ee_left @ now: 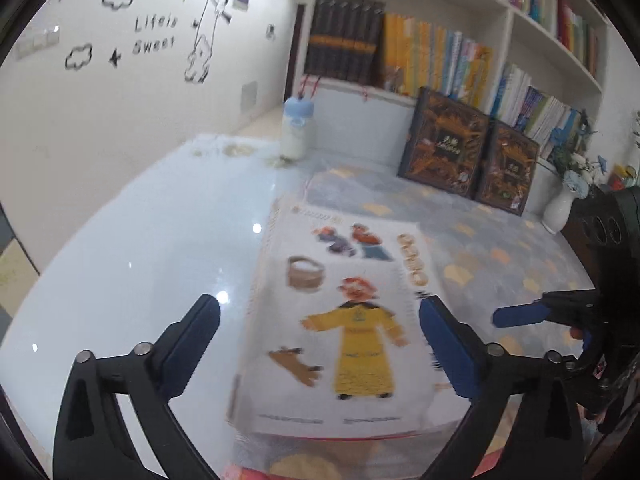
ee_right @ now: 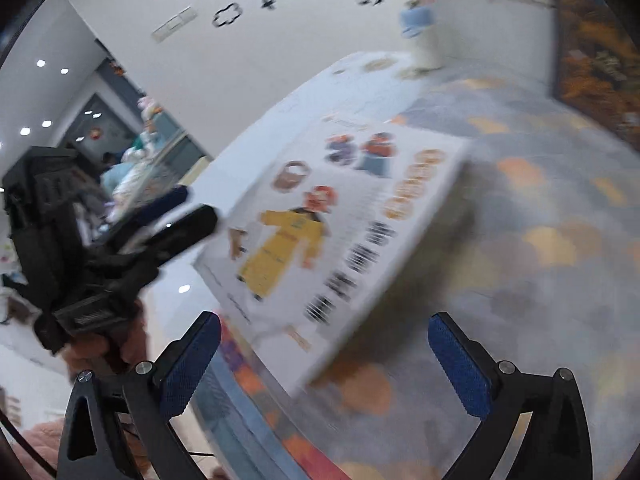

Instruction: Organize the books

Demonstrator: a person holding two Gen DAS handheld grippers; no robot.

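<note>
I see both tongs spread wide, gripping nothing — my left gripper (ee_left: pixel 320 320) hangs over the white picture book (ee_left: pixel 344 320), which lies flat on a stack on the patterned mat (ee_left: pixel 500 248); my right gripper (ee_right: pixel 324 336) sits at the book's near corner, pads clear of it; the glossy table (ee_left: pixel 140 240) lies bare to the left; two dark boxed books (ee_left: pixel 468 160) lean against the shelf (ee_left: pixel 508 12) behind; a vase (ee_left: pixel 558 208) stands just right of them.
</note>
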